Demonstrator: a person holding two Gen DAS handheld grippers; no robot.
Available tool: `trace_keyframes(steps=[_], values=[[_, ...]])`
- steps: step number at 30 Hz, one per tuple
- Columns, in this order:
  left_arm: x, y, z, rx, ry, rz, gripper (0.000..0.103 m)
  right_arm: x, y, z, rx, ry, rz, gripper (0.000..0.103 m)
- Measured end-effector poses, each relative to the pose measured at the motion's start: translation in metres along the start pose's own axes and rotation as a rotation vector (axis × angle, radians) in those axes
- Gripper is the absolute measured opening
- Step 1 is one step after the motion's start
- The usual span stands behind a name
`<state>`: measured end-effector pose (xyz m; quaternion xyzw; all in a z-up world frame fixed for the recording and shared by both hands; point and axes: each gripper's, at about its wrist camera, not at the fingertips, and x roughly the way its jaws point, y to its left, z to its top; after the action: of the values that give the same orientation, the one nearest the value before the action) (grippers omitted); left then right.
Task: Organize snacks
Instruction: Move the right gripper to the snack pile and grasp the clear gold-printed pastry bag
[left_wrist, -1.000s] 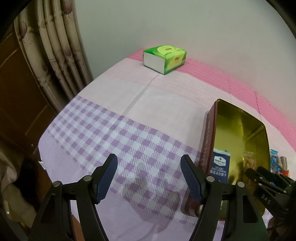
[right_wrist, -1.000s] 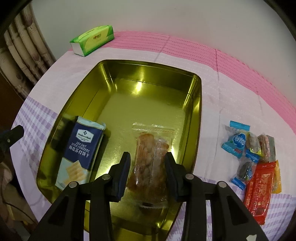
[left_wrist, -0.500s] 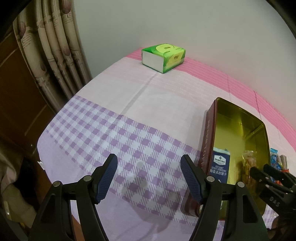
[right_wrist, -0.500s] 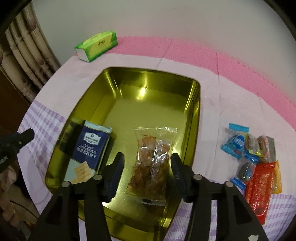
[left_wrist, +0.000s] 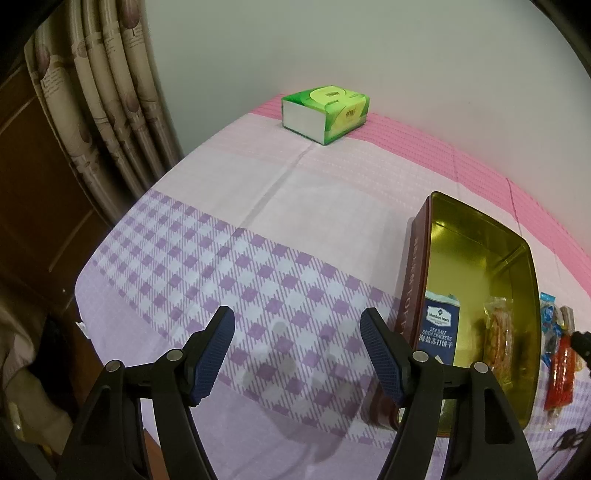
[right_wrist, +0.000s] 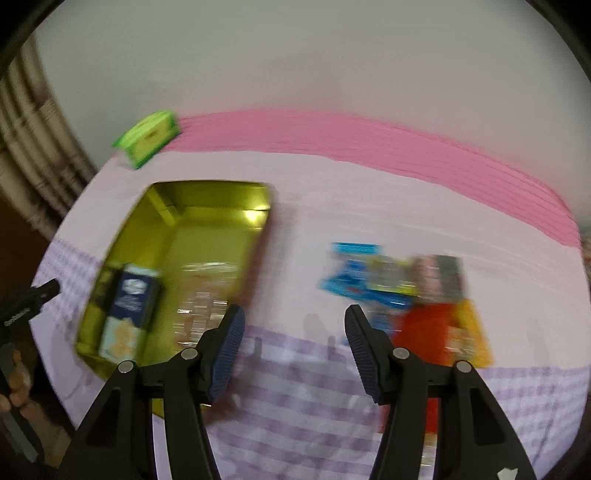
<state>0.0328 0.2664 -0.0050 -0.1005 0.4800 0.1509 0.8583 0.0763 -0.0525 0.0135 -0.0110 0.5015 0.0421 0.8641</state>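
The right gripper (right_wrist: 293, 349) stands with its jaws moderately apart and nothing between them, above the checked cloth of the counter (right_wrist: 295, 406), between the gold tin (right_wrist: 207, 229) and the loose snack pile (right_wrist: 399, 291). The right wrist view is smeared, which suggests a quick sweep — the likeliest trouble is a misjudged approach to the pile, where the small wrappers overlap and touch. The fingers could pinch two packets at once, or nudge the red packet (right_wrist: 424, 325) toward the near edge. The slippery wrappers could also slide out of a shallow pinch.

The left gripper (left_wrist: 295, 354) hangs tilted downward over bare cloth just beside the tin's near corner, jaws wide and empty — it steadies nothing, so a bump could shift the tin. Inside lie the cracker pack (left_wrist: 439, 328) and a clear-wrapped pastry (left_wrist: 498, 343), side by side at the near end. A green tissue box (left_wrist: 325, 112) sits well apart, by the wall.
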Motion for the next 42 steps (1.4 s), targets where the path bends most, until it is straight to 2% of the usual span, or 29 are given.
trace_keyframes(steps=[5,9,14,16,18,22,30,36,42], values=[[0.0,0.0,-0.001,0.008,0.001,0.002,0.071,0.007,-0.044,-0.005,0.085,0.031,-0.046,0.054],[-0.001,0.001,-0.002,0.008,0.001,0.003,0.072,0.021,-0.067,-0.012,0.139,0.059,-0.057,0.044],[-0.002,0.001,-0.002,0.006,0.008,0.005,0.072,0.034,-0.074,-0.02,0.157,0.077,-0.066,0.034],[-0.002,0.001,-0.001,0.006,0.011,0.008,0.072,0.041,-0.073,-0.022,0.154,0.095,-0.05,0.026],[-0.002,0.001,0.0,0.006,0.014,0.009,0.072,0.047,-0.068,-0.025,0.151,0.121,-0.024,0.023],[-0.002,0.001,0.0,0.007,0.012,0.01,0.072,0.054,-0.061,-0.035,0.138,0.142,0.014,0.023],[-0.002,-0.004,-0.001,0.037,-0.003,0.024,0.072,0.025,-0.075,-0.044,0.104,0.102,-0.04,0.024],[-0.008,-0.015,-0.003,0.07,-0.024,0.033,0.072,0.013,-0.098,-0.064,0.129,0.127,-0.072,0.031],[-0.016,-0.032,-0.007,0.123,-0.045,0.041,0.072,0.016,-0.106,-0.074,0.163,0.135,-0.03,0.037]])
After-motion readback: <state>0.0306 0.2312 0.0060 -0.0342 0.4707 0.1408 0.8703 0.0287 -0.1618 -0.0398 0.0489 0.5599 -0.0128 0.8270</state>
